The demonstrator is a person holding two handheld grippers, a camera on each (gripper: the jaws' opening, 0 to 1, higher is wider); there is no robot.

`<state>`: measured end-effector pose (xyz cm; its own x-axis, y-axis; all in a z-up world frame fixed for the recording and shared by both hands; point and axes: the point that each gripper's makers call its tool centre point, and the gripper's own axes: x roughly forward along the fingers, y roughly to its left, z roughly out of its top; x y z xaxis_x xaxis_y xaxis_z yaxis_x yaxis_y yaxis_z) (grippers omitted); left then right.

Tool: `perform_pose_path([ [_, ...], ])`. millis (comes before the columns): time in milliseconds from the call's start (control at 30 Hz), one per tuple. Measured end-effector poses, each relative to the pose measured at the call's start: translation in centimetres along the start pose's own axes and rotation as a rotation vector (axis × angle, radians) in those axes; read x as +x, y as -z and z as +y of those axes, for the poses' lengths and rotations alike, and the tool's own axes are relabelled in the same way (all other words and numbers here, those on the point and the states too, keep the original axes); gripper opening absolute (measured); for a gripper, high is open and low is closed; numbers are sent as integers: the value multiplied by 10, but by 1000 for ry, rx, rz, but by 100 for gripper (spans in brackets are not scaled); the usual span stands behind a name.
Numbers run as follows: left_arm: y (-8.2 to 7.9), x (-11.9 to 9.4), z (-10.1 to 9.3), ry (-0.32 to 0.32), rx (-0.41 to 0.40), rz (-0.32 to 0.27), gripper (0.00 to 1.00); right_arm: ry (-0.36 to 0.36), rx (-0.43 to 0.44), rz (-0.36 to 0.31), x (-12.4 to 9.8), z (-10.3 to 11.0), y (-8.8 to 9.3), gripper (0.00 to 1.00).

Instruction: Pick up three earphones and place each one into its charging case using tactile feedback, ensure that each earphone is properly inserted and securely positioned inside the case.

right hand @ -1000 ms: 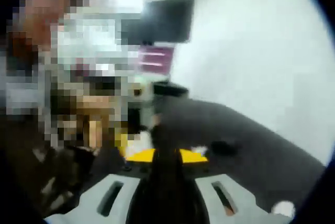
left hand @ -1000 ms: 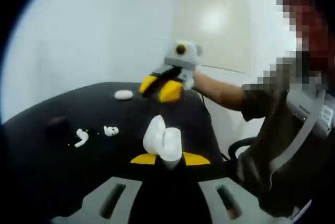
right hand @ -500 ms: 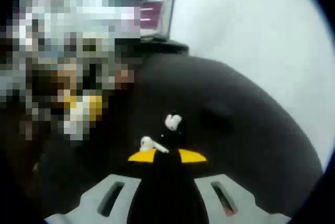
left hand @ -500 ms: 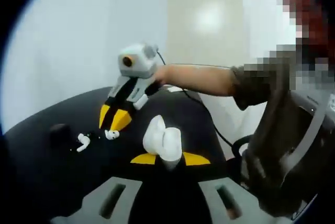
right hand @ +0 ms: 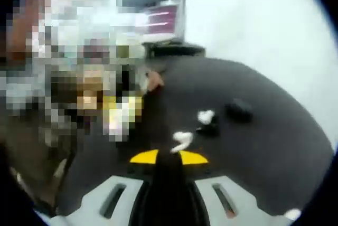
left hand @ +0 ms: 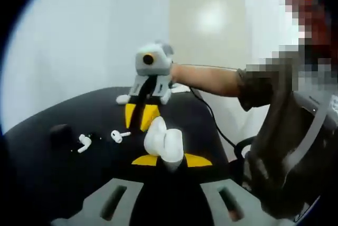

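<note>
The left gripper (left hand: pixel 164 160) is clamping an open white charging case (left hand: pixel 164 141) between its yellow-tipped jaws, lid tipped back, holding it up above the black table (left hand: pixel 37 184); what sits in its wells cannot be told from here. The right gripper (left hand: pixel 141 116) is hanging just beyond that case in the left gripper view, its yellow tips pressed together and pointing down at the table, apparently holding nothing. In the right gripper view, the right gripper's own tips (right hand: pixel 168 157) are nearly meeting, and a white earphone (right hand: pixel 182 140) is lying on the table directly ahead of them, just beyond the tips, its stem running slantwise across the jaw line. A second earphone (right hand: pixel 205 115) is lying farther out from the tips, beside a small dark object (right hand: pixel 238 111). Relative to the case, both earphones (left hand: pixel 120 135) (left hand: pixel 83 142) are lying off to one side, so the right gripper is clearly the nearer one. A closed white case (left hand: pixel 123 99) is resting on the table behind the right gripper.
</note>
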<state>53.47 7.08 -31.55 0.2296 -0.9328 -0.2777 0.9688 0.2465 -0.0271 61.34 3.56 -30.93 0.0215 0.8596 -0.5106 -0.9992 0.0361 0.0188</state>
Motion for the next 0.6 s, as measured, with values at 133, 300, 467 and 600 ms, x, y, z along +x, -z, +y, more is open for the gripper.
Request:
perform_pose_path([
  [133,0,-1,0,0,-3,-1,14,33,84,-36,5,-17,-9,16],
  [300,1,-2,0,0,-3,-1,14,-10,95,-22,20,-16,-7,17],
  [467,1,-3,1,1,-4,-1,14,-46,73,1,31,-17,-8,19],
  [600,1,-3,0,0,-2,0,14,-74,87,5,39,-13,-8,14],
])
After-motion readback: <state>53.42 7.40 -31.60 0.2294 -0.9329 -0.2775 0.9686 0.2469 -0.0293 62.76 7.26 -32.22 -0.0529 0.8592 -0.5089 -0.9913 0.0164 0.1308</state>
